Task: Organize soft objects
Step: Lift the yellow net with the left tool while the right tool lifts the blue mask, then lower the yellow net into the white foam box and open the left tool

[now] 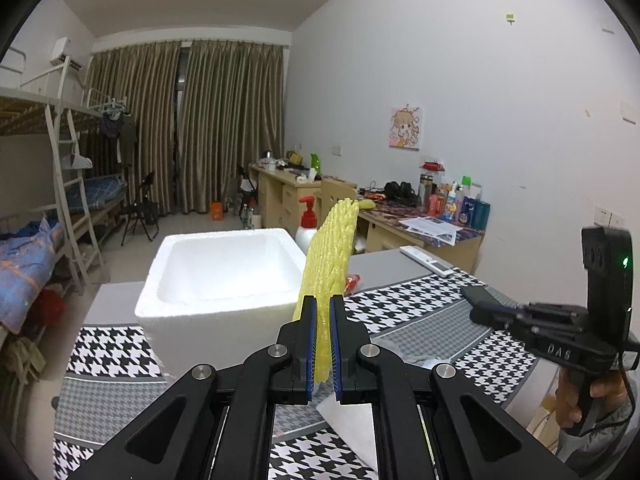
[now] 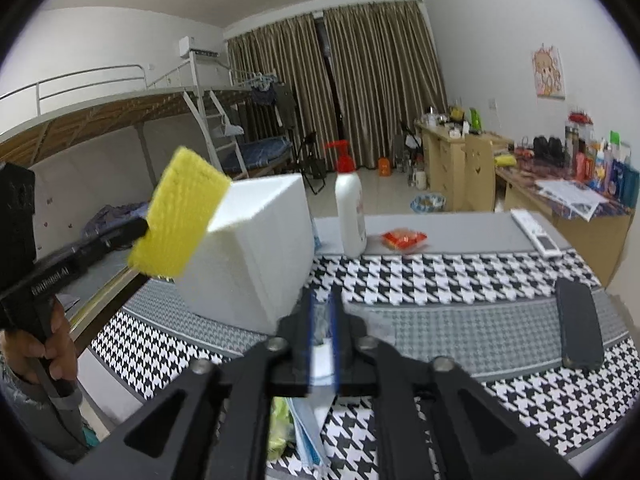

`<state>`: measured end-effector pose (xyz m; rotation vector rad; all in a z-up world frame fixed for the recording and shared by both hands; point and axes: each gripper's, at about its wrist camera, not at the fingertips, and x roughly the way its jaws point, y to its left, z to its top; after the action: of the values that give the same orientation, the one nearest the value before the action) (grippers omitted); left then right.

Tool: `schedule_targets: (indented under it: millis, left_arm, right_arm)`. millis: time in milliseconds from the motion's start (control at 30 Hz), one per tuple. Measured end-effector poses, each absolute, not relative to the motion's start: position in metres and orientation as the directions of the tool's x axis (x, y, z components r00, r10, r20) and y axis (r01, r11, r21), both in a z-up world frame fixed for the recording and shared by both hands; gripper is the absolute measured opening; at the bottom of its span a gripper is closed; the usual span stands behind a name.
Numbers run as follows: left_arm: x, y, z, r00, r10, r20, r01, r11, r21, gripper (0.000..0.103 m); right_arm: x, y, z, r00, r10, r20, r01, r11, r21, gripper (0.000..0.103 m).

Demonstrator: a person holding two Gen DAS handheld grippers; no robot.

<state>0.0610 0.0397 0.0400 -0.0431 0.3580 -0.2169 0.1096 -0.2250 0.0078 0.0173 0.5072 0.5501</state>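
Dorm-style bedroom — white metal bunk beds with ladder (image 1: 66, 184), long olive-brown curtains (image 1: 188, 124), cluttered pale wooden desks (image 1: 280, 192), anime wall poster (image 1: 406, 128) — lived-in home.

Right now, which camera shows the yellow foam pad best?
The right wrist view: the yellow foam pad shows its whole broad face, held by the left gripper beside the foam box. The left wrist view shows it edge-on, partly hidden between the fingers.
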Motion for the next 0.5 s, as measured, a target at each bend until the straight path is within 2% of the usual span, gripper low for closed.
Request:
schedule_targets:
  millis: [33, 100, 500]
  left_arm:
    - [0.061, 0.040, 0.041, 0.914, -0.216, -0.342, 0.201, 0.976, -0.079, 0.007]
    - [0.061, 0.041, 0.043, 0.917, -0.212, -0.337, 0.197, 0.977, -0.076, 0.007]
    - [0.065, 0.051, 0.059, 0.938, -0.167, -0.304, 0.160, 0.986, -0.050, 0.007]
  right_arm:
    - [0.109, -0.226, 0.006, 0.734, 0.506, -0.453, -0.492, 0.856, 0.157, 0.053]
    - [0.108, -0.228, 0.005, 0.735, 0.516, -0.441, -0.496, 0.851, 0.171, 0.065]
    - [0.111, -0.215, -0.030, 0.664, 0.520, -0.538, -0.510, 0.841, 0.183, 0.065]
